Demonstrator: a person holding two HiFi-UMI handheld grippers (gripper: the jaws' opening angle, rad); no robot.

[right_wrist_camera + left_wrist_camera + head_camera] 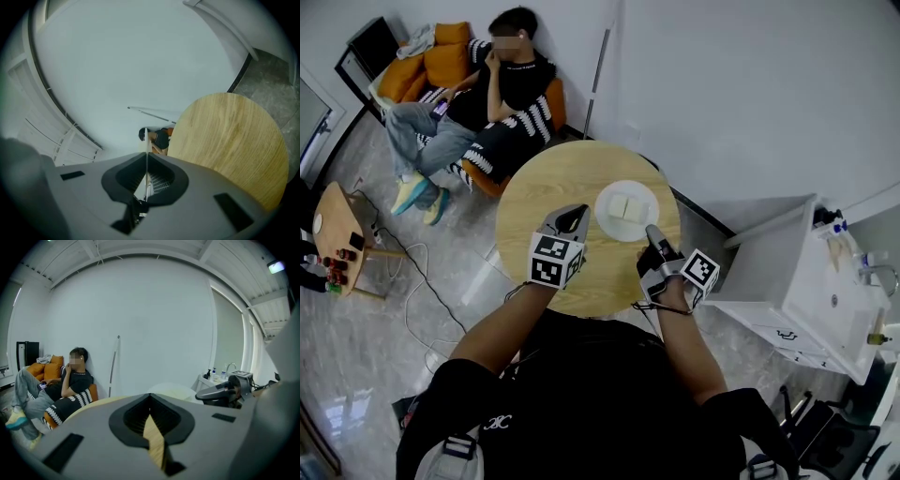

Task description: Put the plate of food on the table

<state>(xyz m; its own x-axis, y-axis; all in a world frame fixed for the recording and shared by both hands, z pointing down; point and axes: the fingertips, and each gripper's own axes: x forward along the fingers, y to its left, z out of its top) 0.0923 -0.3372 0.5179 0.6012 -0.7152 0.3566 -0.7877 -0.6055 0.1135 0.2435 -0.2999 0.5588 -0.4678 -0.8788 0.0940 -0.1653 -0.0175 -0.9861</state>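
Plate with two pale squares of food lies over the far right part of the round wooden desk, and from above I cannot tell whether it rests on the wood or hangs just clear of it. The right hand-held gripper reaches its near edge with jaws drawn narrow on the rim, while the left hand-held gripper sits just beside the plate on the other side, jaws together at the tips and holding nothing. The set-down looks to be at its very end. What seems left is to make sure that the plate sits flat, then to part the right jaws and draw that gripper straight back so that the rim is not dragged or tipped. The right gripper view gives what the head view cannot: the plate seen edge-on as a thin white strip pinched between the jaws, with the desk turned on its side. The left gripper view shows only a sliver of desk through its own closed jaws. It also shows the plate from the side as a low pale shape, the right gripper pointing level at it, and a seated person beyond.
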